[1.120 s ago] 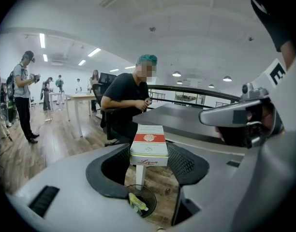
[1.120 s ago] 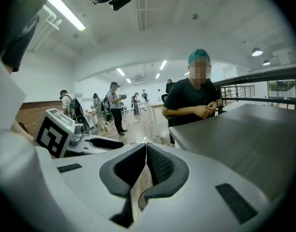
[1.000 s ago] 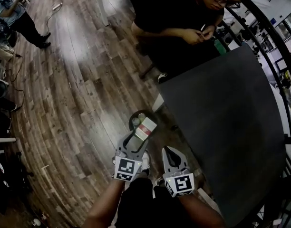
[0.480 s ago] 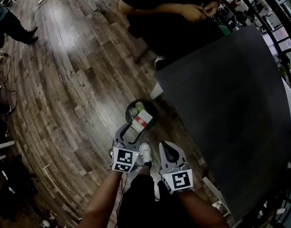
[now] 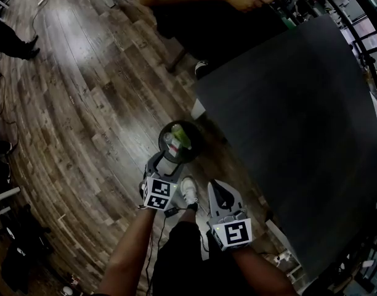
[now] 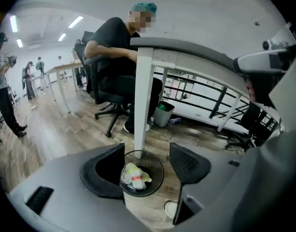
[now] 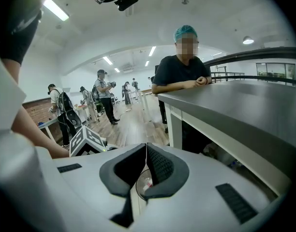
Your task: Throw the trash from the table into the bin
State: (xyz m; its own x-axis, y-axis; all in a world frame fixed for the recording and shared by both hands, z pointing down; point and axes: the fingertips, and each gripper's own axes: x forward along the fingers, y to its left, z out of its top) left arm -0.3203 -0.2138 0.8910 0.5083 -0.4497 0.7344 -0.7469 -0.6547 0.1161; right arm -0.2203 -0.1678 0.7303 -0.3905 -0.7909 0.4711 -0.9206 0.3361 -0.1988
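**Trash in the bin, left gripper wide above it**

The left gripper [image 5: 166, 165] hung over the bin [image 5: 162, 145], tilted down toward it. Its jaws stood wide, having just opened further, and nothing sat between the pads. In the left gripper view the round, dark bin showed through the gap between the jaws. It stood on the wood floor [image 5: 84, 103], just beside the white table leg [image 6: 142, 95].

The trash [image 6: 135, 175] lay inside the bin. It looked like a crushed clear bottle with a green and red label, though it was too small in every view to be sure. Paler scraps lay under it.

The right gripper [image 5: 215, 186] was held near the left one, on the table side and apart from the bin. Its jaws were pressed together with nothing in them. In the right gripper view the pads met along a thin seam.

In the head view the dark table [image 5: 287, 122] stood to the right of the bin. A person [image 5: 207, 11] in a dark top sat at its far edge, hands together by the tabletop. A white shoe [image 5: 188, 191] showed on the floor between the two grippers. In the right gripper view several people [image 7: 105, 98] stood well back in the room.
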